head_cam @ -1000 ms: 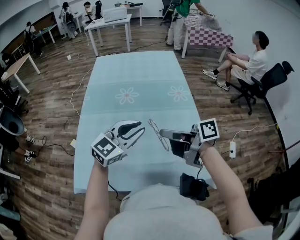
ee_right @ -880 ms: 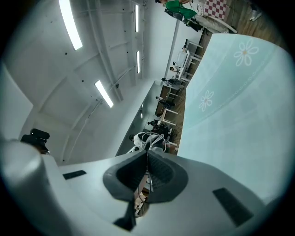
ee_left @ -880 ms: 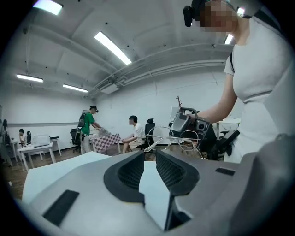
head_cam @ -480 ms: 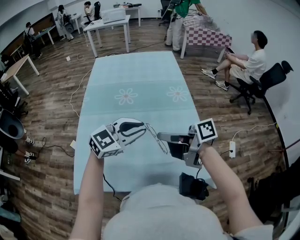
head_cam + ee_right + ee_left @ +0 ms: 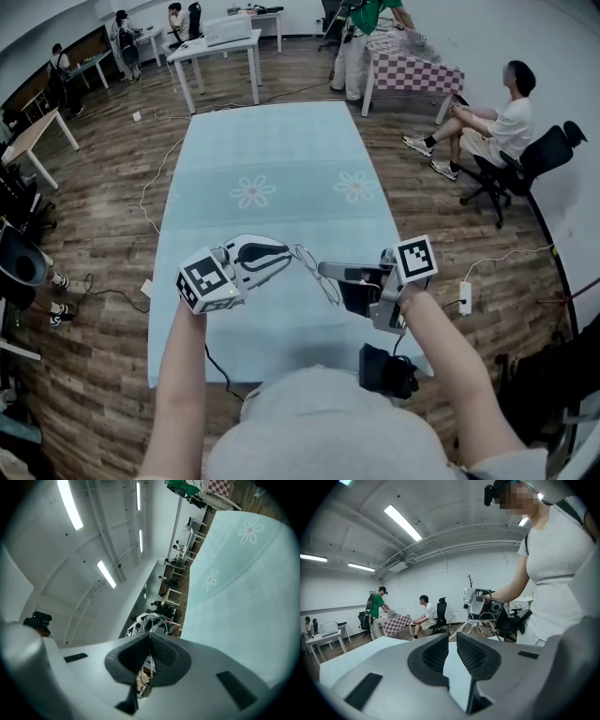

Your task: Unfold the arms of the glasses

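Thin wire-framed glasses (image 5: pixel 313 269) hang above the near part of the table, and my right gripper (image 5: pixel 324 271) is shut on their frame. In the right gripper view the wire (image 5: pixel 151 622) runs straight between the closed pads. My left gripper (image 5: pixel 289 255) comes in from the left with its tips right at the glasses' near arm. In the left gripper view its jaws (image 5: pixel 451 641) have just been closing but still show a narrow gap with nothing pressed between them. The glasses (image 5: pixel 480 621) lie just beyond them, in front of the right gripper (image 5: pixel 476 603).
The table wears a light blue cloth (image 5: pixel 272 159) with flower prints. A black object (image 5: pixel 386 371) sits at its near right edge and a power strip (image 5: pixel 464 298) lies on the floor. A person sits on a chair (image 5: pixel 525 159) at the right; white tables (image 5: pixel 220 47) stand far back.
My left gripper has tilted and moved up and right until its tips reach the glasses' arm, and its jaws have narrowed. The right gripper and the glasses stayed in place.
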Demonstrator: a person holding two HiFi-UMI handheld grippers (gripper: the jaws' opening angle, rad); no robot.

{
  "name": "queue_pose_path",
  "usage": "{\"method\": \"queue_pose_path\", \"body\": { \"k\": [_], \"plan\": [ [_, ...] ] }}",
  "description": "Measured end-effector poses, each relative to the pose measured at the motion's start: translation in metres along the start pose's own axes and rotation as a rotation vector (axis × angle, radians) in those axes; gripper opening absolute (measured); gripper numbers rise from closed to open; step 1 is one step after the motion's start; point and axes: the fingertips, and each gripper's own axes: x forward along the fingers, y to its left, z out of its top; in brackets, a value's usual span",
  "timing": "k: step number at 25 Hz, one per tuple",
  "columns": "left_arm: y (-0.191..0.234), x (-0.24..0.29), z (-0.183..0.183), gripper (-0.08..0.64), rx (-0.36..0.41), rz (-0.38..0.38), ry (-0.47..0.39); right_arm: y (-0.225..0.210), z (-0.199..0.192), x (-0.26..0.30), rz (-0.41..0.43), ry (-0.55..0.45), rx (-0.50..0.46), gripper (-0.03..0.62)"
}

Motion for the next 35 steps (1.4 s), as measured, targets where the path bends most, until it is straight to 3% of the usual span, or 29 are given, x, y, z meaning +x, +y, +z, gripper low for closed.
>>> {"method": "queue_pose_path", "body": {
  "k": [19,35],
  "plan": [
    [-0.012,-0.021,0.0,0.044,-0.022,0.012,-0.009,-0.016,0.013,-0.016,-0.049,-0.097,0.02,0.011],
    [-0.048,-0.034,0.007,0.043,0.003,-0.041,-0.008,-0.021,0.022,-0.035,-0.083,-0.171,0.008,0.011]
  ]
}}
